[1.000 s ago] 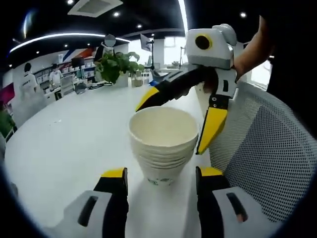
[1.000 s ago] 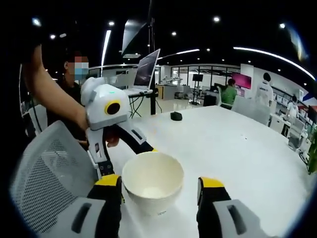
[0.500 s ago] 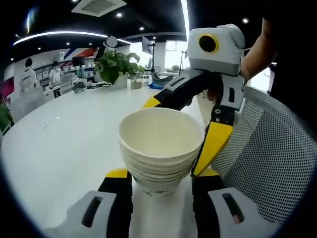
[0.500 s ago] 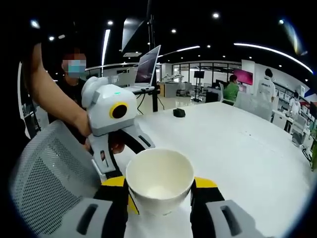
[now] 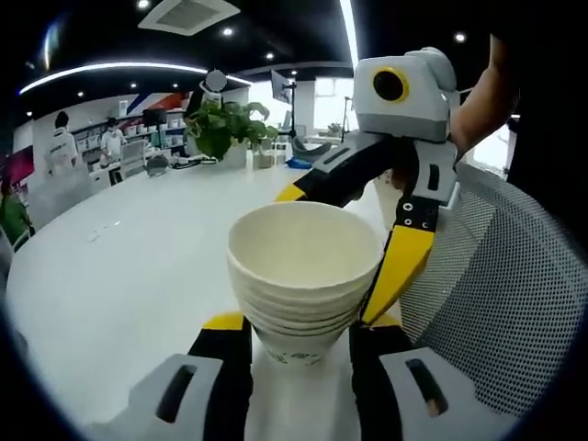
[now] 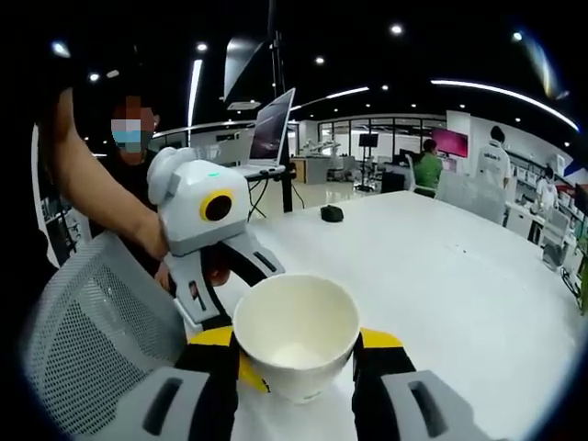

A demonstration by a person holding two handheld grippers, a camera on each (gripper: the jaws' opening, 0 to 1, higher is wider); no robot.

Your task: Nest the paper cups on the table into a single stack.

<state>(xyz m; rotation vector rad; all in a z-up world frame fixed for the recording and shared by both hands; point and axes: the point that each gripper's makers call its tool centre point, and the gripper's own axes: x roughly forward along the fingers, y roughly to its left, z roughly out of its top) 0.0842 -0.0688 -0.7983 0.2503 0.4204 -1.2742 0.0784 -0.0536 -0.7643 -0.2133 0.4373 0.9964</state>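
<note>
Left gripper view: nested stack of white paper cups [image 5: 306, 276], several rims showing one under another, greenish print near the base. It sits upright between the left gripper [image 5: 299, 335]'s two yellow-tipped black jaws, both jaw tips hard against the lower cup wall, so this gripper is clamped on the stack. Stack base is on or just above the round white table [image 5: 119, 266] (can't tell which, the jaws cover the contact line).

The right gripper [image 5: 354, 253] comes in from past the stack's far-right side, white body with a yellow ring. Its jaws straddle the stack: one black, yellow-tipped jaw runs behind the rim, the other drops along the right wall, touching or almost touching it.

Right gripper view: same stack [image 6: 296, 334] sits between that gripper's [image 6: 299, 354] own jaws, tips pressed to both sides of the cup wall, closed on it. Left gripper [image 6: 220, 303] visible beyond the left jaw, its jaws reaching to the cup's side, a person's hand [image 6: 188, 266] on it.

Grey mesh chair back [image 5: 501, 303] right of the left jaws. Potted green plant [image 5: 220, 129] far ahead across the table. Small dark puck-shaped object [image 6: 333, 214] on the table well beyond the right jaws, open laptop [image 6: 266, 133] further back.
</note>
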